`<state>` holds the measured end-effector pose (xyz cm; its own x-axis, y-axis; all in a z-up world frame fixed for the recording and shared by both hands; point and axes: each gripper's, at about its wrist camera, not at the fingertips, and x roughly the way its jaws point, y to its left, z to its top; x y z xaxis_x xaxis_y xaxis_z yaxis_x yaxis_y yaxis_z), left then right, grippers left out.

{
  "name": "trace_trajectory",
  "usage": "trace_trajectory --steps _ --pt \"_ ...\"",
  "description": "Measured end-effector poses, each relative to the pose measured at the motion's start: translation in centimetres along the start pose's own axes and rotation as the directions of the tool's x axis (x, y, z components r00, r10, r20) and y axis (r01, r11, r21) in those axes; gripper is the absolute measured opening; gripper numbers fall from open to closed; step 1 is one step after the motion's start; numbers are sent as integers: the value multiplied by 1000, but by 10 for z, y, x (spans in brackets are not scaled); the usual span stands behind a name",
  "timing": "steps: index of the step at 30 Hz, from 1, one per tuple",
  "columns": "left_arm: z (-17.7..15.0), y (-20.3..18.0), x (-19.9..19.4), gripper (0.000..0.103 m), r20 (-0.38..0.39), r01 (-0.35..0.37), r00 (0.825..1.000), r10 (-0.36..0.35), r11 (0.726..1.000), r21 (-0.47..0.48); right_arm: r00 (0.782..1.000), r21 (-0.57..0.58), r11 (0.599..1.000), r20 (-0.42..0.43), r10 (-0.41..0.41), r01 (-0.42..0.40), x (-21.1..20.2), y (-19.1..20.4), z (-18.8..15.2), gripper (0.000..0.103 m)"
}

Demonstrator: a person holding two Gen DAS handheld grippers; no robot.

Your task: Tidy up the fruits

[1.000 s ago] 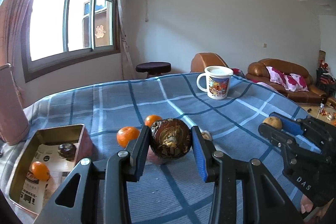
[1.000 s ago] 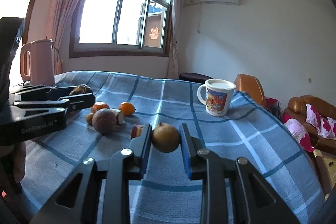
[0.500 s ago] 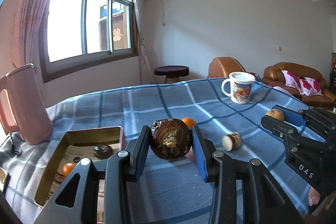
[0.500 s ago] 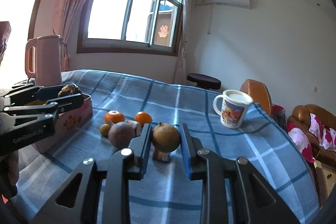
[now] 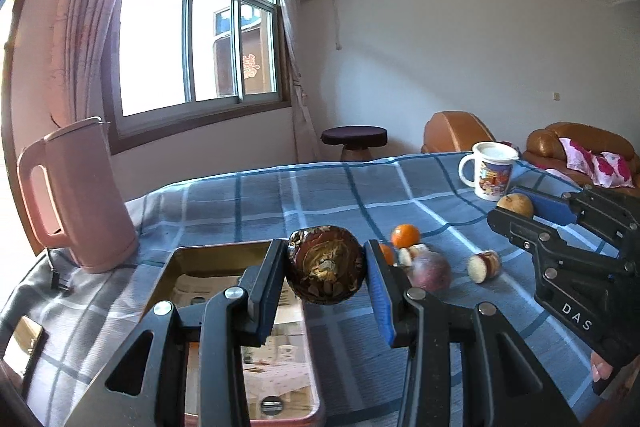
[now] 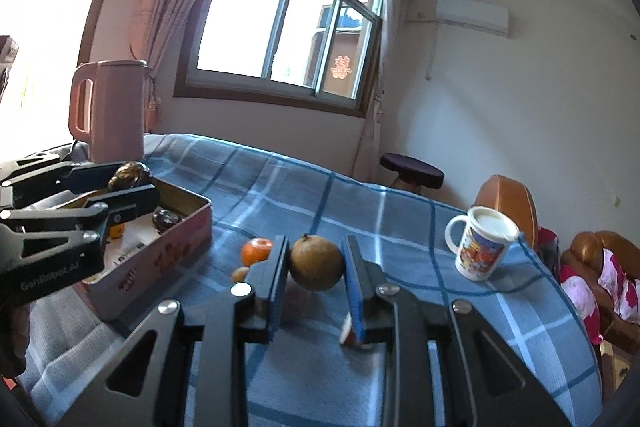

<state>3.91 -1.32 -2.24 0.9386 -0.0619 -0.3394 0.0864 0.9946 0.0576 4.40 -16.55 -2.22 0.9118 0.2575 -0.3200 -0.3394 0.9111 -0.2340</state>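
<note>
My left gripper (image 5: 326,269) is shut on a dark brown wrinkled fruit (image 5: 326,269) and holds it over the right rim of the open metal tin (image 5: 218,259). It also shows in the right wrist view (image 6: 128,177). My right gripper (image 6: 316,263) is shut on a tan round fruit (image 6: 316,263), held above the table right of the tin (image 6: 160,259); it shows in the left wrist view (image 5: 515,205). On the blue plaid cloth lie oranges (image 5: 405,235), a purple fruit (image 5: 429,271) and a cut piece (image 5: 484,265). The tin holds a dark fruit (image 6: 166,219).
A pink kettle (image 5: 76,195) stands behind the tin at the left. A printed mug (image 5: 490,175) stands at the far right of the table. A stool (image 5: 354,139) and brown sofas (image 5: 580,147) are beyond the table.
Both grippers have moved left with their fruits. The left one now hangs over the tin's edge, and the right one has come closer to the tin.
</note>
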Motion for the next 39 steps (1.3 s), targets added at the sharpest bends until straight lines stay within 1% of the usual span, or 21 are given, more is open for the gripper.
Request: trace_trajectory --steps 12,21,30,39 --pt "-3 40 0 41 -26 -72 997 71 997 -30 998 -59 997 2 57 -56 19 33 18 30" --pt "-11 71 4 41 -62 -131 990 127 990 -50 994 -83 990 -8 112 -113 37 60 31 30" --pt "-19 99 8 41 -110 -193 976 186 980 -49 981 -106 975 -33 191 -194 60 97 43 30" --pt "-27 114 17 41 -165 -212 965 202 976 -46 963 -105 959 -91 255 -264 79 128 44 30"
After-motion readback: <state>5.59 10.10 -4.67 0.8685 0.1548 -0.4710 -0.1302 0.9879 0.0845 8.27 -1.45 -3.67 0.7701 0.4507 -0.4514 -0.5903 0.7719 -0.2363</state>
